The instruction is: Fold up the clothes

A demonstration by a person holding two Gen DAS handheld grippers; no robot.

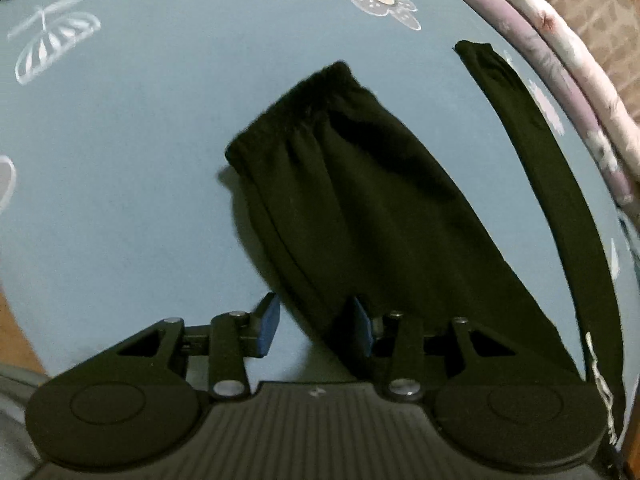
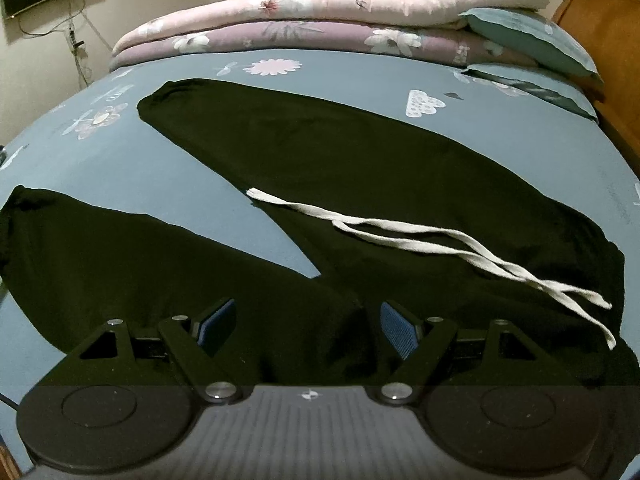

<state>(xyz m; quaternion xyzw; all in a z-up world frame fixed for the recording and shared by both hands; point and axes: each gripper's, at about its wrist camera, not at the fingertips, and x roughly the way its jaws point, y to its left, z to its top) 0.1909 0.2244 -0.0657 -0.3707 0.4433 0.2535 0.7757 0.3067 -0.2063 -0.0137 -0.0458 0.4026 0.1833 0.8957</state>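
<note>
Nearest the lens in the left wrist view stood the left tongs (image 1: 316, 326), jaws parted and gripping nothing, the blue pads straddling the near edge of one leg of the black trousers (image 1: 352, 200). That leg ran from the tongs toward 12 o'clock, its gathered cuff (image 1: 296, 108) at the far end, flat on the blue floral bed sheet (image 1: 120, 180). A second leg (image 1: 540, 152) lay at 2 o'clock, well apart from the first, near the folded quilts (image 1: 560, 52).

In the right wrist view the right tongs (image 2: 308, 328) hung released and wide over the seat of the trousers (image 2: 320, 168), where the two legs met; nothing lay between the pads. A white drawstring (image 2: 420, 236) trailed across the cloth from 12 toward 3 o'clock.

Judged from this layout, the legs splayed in a V with long axes diverging leftward; the left tongs stood nearer the close leg, the likely piece to carry onto the other.
</note>
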